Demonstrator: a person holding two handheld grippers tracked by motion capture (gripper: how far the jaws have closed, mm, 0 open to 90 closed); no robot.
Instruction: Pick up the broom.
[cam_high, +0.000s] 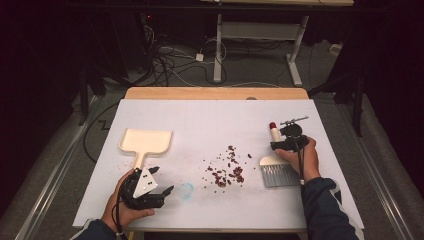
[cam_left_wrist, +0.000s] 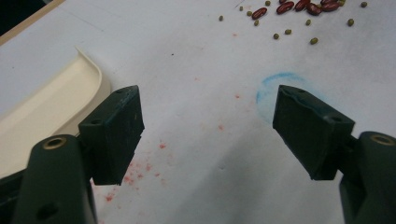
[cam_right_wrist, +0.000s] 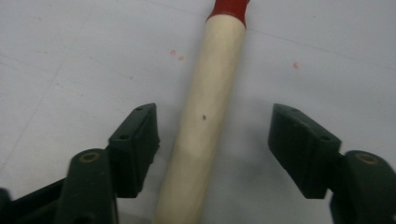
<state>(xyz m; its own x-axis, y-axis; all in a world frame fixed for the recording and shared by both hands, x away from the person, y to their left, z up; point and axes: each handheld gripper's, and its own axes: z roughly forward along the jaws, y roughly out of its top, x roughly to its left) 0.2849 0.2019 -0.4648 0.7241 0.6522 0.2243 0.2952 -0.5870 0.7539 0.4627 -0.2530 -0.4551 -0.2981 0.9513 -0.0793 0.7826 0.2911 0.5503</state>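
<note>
A small hand brush (cam_high: 278, 167) lies on the white-covered desk (cam_high: 210, 120) at the person's right, its grey bristle head toward the person and its pale, red-tipped wooden handle (cam_right_wrist: 205, 116) pointing away. The right tool (cam_high: 290, 141) is placed over that handle. In the right gripper view the handle runs up between the two jaws, nearer the left one, with a gap visible on both sides; the jaws are spread and nothing is pinched yet.

The handle is judged to be rigid, light and smoothly rounded, so it is likely to roll or twist under flat pads unless it is centred first. A hold on the middle of the cream shaft, well below the red tip, is judged best: the head would hang a short way below the grip and the brush could be steered without much swing. The bristles are soft and would give if squeezed, so they are a poor place to take hold.

Scattered red beans (cam_high: 227, 170) and small greenish ones (cam_left_wrist: 288, 31) lie near the desk's middle, between the brush and a cream dustpan (cam_high: 146, 142). The dustpan is thin, stiff plastic, light enough to slide when pushed. The left tool (cam_high: 159, 181) is held just beside the dustpan's handle, jaws spread wide and empty.
</note>
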